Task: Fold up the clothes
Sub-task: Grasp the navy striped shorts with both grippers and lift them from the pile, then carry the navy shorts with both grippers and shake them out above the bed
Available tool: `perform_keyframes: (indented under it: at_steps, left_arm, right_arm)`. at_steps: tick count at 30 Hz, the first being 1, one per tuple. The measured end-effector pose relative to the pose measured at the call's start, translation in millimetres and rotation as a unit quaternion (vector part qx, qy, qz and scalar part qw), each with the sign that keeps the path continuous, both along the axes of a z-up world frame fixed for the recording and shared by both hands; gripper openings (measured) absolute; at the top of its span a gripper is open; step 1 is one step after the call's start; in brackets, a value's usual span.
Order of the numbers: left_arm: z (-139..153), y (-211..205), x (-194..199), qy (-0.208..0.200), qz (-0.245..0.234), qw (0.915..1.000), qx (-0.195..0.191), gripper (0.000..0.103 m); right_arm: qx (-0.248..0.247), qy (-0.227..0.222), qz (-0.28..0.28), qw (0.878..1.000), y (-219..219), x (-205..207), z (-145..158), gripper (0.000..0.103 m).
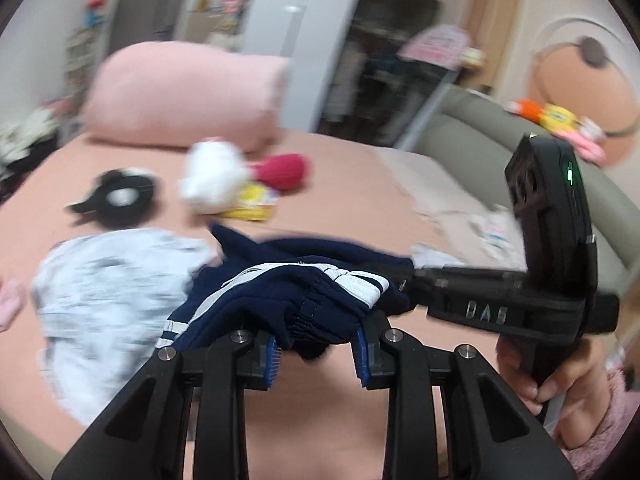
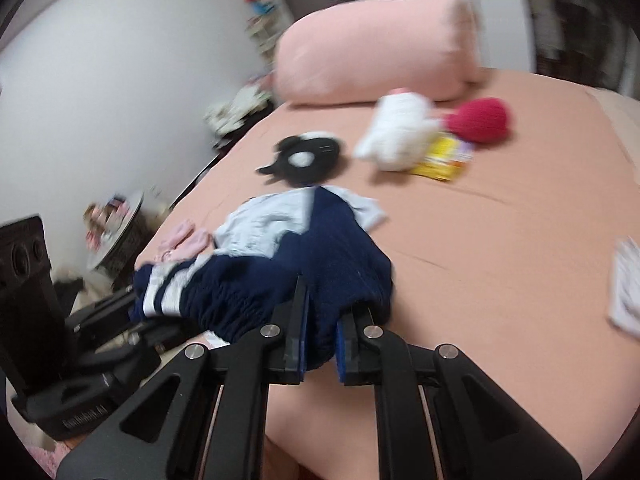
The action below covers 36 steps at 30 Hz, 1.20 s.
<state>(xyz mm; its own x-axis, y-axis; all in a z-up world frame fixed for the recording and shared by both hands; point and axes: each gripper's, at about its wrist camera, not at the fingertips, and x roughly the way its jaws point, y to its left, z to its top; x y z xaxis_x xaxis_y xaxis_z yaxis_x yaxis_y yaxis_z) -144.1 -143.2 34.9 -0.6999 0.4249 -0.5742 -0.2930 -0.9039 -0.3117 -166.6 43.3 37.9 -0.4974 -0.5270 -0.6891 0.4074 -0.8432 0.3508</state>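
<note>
Here both grippers grip the same navy garment [image 1: 304,292], a dark blue piece with white stripes and a gathered elastic band, lifted a little above the pink bed [image 1: 348,200]. The left gripper [image 1: 316,356] has its blue-padded fingers [image 1: 271,356] clenched on a bunch of the cloth, which spills forward over and past the fingertips. The right gripper [image 2: 322,344] likewise pinches a thick fold of the navy fabric between its fingers [image 2: 345,344], the rest of the garment mounding ahead of them and trailing to the left, toward the other gripper's black body at the frame edge. In the left wrist view the right gripper reaches in from the right, its tips buried in the garment's far edge, with a hand [image 1: 532,376] wrapped around its handle. Just beyond the navy garment and to the left of the fingers lies a pale grey-white printed garment [image 1: 108,280] on the bed. Farther ahead sit a black-and-white soft toy [image 1: 116,196], a white plush [image 1: 212,180], a red plush [image 1: 284,170] and a yellow packet [image 1: 252,202], with a large pink pillow [image 1: 180,96] behind them.
</note>
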Motion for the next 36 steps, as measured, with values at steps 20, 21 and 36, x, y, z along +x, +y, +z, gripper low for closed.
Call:
perform_keyframes:
  at_steps: [20,21,36]
  left_arm:
    - [-146.6,92.6,29.1,-0.167,0.019,0.9858,-0.007,0.016]
    - [-151.3,91.0,29.6,-0.173,0.018,0.9847,-0.017,0.016]
    - [-171.2,108.4,50.0,-0.149,-0.015,0.9824,-0.111,0.050]
  right_arm:
    - [-0.022,-0.181,-0.167,0.969,203.2,80.2,-154.9,0.029]
    - [-0.030,-0.189,-0.168,0.967,201.7,81.2,-162.1,0.029]
    - [0.071,-0.131,-0.243,0.959,233.4,132.5,-134.9,0.048]
